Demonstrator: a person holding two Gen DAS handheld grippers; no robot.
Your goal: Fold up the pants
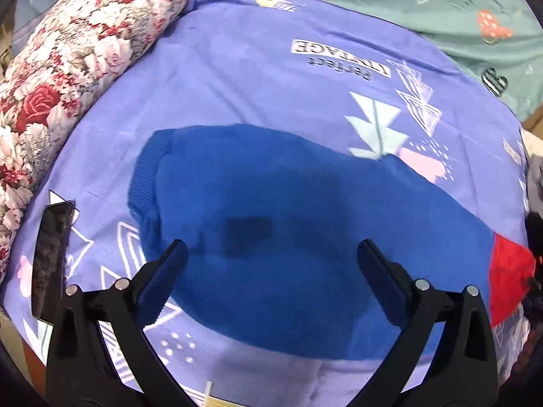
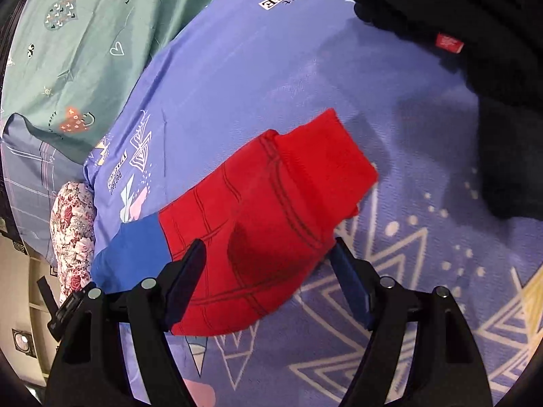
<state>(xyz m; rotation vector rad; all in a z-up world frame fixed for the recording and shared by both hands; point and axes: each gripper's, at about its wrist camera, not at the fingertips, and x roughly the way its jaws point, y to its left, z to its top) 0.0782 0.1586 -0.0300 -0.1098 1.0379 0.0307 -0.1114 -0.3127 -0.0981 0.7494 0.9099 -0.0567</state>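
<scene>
A: Bedsheet (image 1: 237,78) first: what did it look like?

B: Lilac-blue, printed with white triangles and the word VINTAGE, and it filled most of both views. A teal quilt (image 1: 424,6) with small heart prints lay along its far edge.

A: And the pants (image 1: 288,237)?

B: They lay flat on the sheet in a compact, folded-looking bundle. The blue part with a ribbed cuff filled the left wrist view; the red part, stitched with dark lines and ending in a ribbed band, filled the right one.

A: Anything else sizeable?

B: A dark garment (image 2: 475,51) with a small red tag sat at the right view's upper right, apart from the pants. A floral pillow (image 1: 68,78) bordered the sheet's left side.

A: The grippers?

B: The left gripper (image 1: 271,257) was spread wide over the blue fabric, gripping nothing. The right gripper (image 2: 268,257) was equally wide, its fingers either side of the red part.
</scene>
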